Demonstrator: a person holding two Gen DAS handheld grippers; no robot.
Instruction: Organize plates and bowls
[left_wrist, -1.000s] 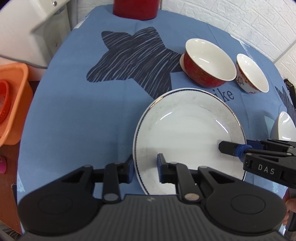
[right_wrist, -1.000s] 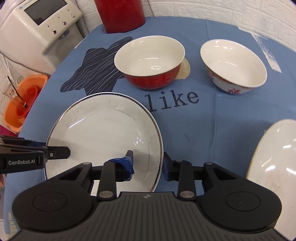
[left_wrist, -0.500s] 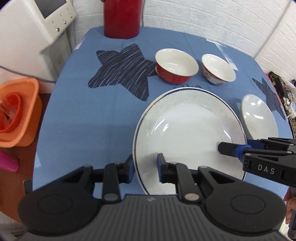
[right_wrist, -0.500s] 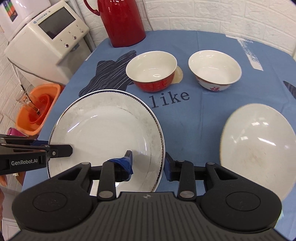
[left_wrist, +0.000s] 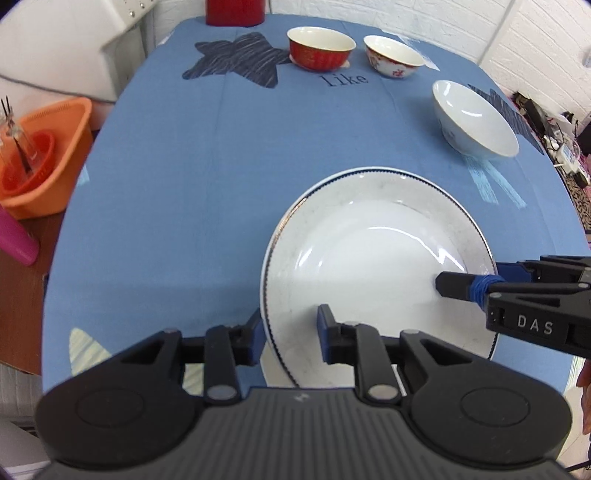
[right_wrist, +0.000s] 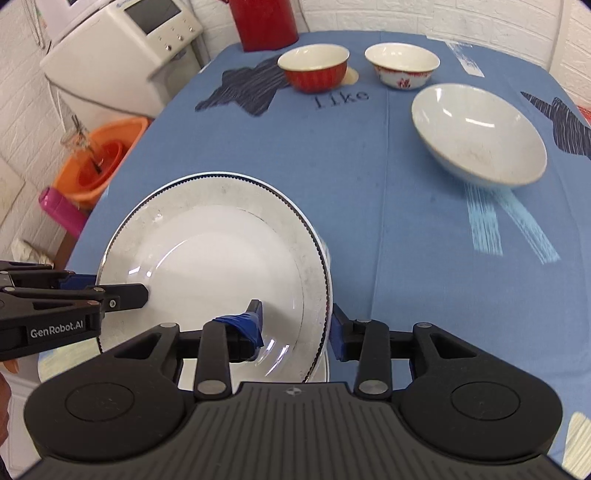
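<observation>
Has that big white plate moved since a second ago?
Yes. The plate, with both grippers at its rim, has come toward the near table edge, away from the red bowl it sat beside.

Bright, even indoor light across both views — no dim corners on table (left_wrist: 207, 192). Glare streaks curve over white plate (left_wrist: 373, 258), more highlights inside large white bowl (right_wrist: 480, 133). Soft shadow only under bowl. Fisheye bends table edges hard, black vignette at frame corners. Right view slightly smeared — bowl rim and pale stripes on blue cloth (right_wrist: 369, 206) blurred. Near tool bodies soft, out of focus.
</observation>
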